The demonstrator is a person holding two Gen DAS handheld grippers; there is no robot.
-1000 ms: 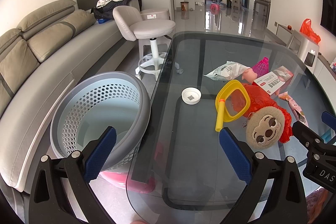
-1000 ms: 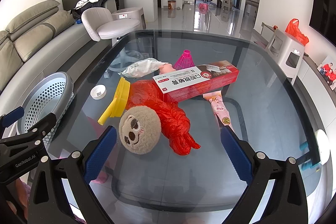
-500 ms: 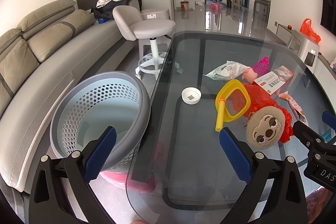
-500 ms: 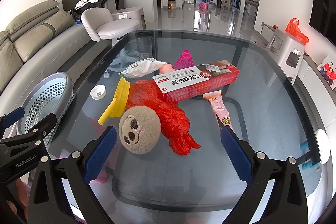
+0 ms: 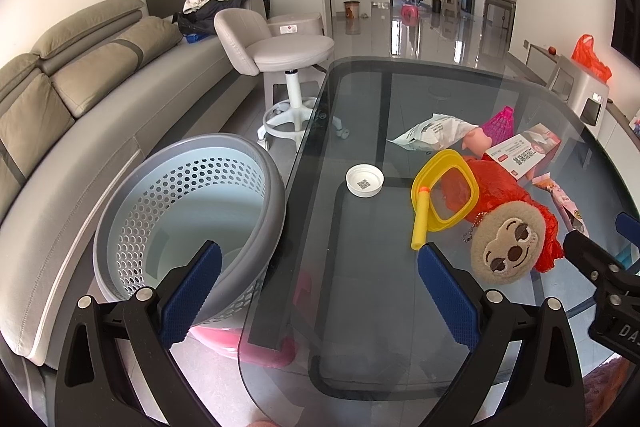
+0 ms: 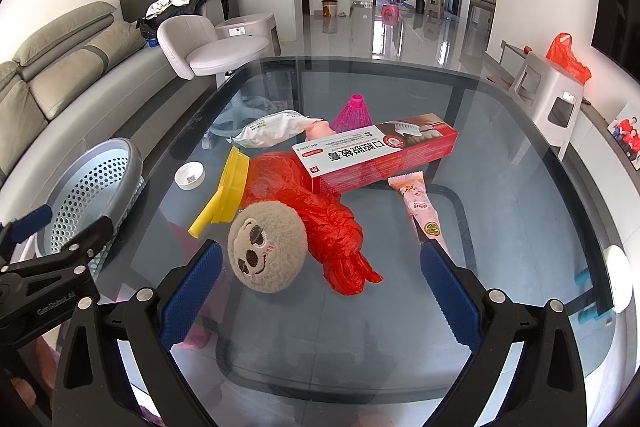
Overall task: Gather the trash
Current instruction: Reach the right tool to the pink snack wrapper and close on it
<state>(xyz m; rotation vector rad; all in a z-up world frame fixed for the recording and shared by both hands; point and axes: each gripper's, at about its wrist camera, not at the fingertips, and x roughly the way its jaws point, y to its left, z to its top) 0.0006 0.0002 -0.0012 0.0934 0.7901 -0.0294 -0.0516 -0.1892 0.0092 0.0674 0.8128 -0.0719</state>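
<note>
On glass table (image 6: 520, 227), toothpaste box (image 6: 376, 157) long axis left-right, slightly tilted.

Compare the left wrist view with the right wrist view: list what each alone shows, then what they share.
Only the left wrist view shows inside the basket, which looks empty, and the stool's wheeled base. Only the right wrist view shows the toothpaste box at full length, resting on the red bag. Both show the plush face, yellow scoop, white cap and open claws.

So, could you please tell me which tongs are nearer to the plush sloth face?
Right. The right tongs hover open just before the plush sloth face; the left tongs sit further left, by the grey basket.
</note>
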